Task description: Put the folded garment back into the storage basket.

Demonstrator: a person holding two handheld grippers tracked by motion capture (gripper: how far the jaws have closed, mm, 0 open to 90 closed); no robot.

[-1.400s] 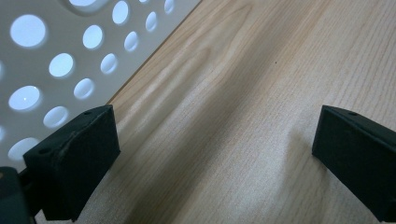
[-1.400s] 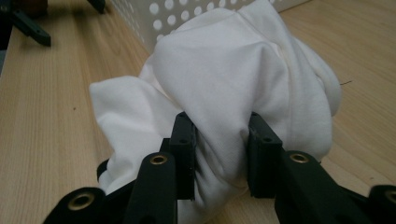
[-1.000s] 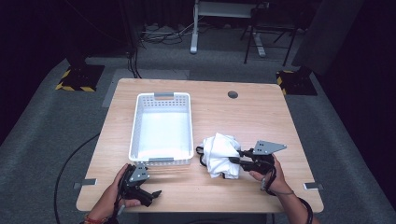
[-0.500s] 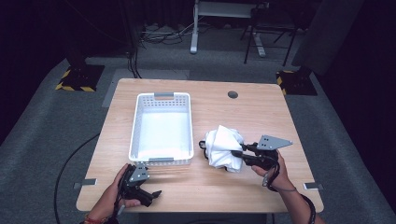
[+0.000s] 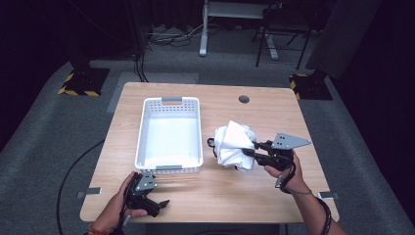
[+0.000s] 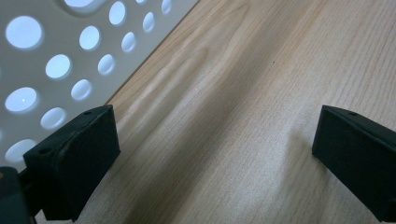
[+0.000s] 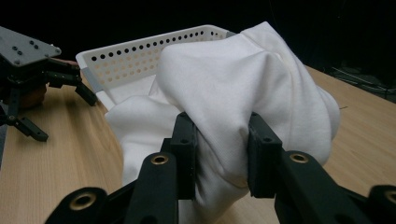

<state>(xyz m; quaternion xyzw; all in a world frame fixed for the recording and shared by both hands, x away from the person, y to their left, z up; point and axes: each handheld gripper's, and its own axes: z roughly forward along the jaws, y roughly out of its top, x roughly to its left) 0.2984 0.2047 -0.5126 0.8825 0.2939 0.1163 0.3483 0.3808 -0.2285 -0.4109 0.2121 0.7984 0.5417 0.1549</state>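
Fingers: right gripper (image 7: pixel 219 154) pinches a fold of the white cloth (image 7: pixel 243 88) between both black pads; left gripper (image 6: pixel 210 154) stands wide with nothing inside.
Cloth: bunched up and lifted off the table (image 5: pixel 230 196), hanging beside the basket (image 5: pixel 143 132).
Why so: pinching a fold lets the whole cloth come up in one lump, likely to go over the basket wall.
Left gripper spot: rests on the table at the basket's near end, maybe waiting to help.
Basket: white with holes, nothing in it.

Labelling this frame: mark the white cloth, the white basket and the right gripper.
white cloth (image 5: pixel 234 143), high view, middle of the bundle.
white basket (image 5: pixel 169 167), high view, near rim.
right gripper (image 7: pixel 219 154), right gripper view, between its fingertips.
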